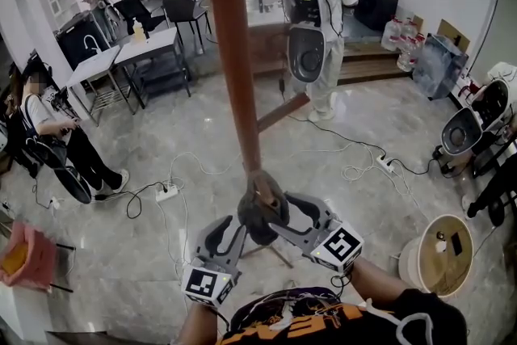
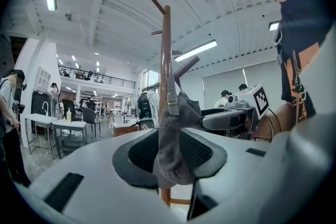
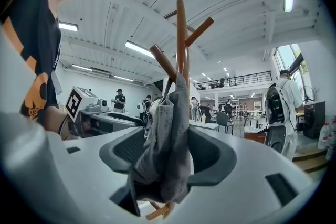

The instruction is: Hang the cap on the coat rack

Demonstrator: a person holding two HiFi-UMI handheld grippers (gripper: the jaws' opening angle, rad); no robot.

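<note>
The brown wooden coat rack rises right in front of me. A dark grey cap hangs on a low peg against its pole. My left gripper stands open at the cap's left and my right gripper stands open at its right. In the left gripper view the cap droops from the peg between the wide-spread jaws, with the pole behind it. The right gripper view shows the cap hanging loose between that gripper's parted jaws, under the slanted pegs.
A person in white stands beyond the rack beside a counter. Tables and chairs are at the far left, where a seated person is. Cables and a power strip lie on the floor. A round stand is at my right.
</note>
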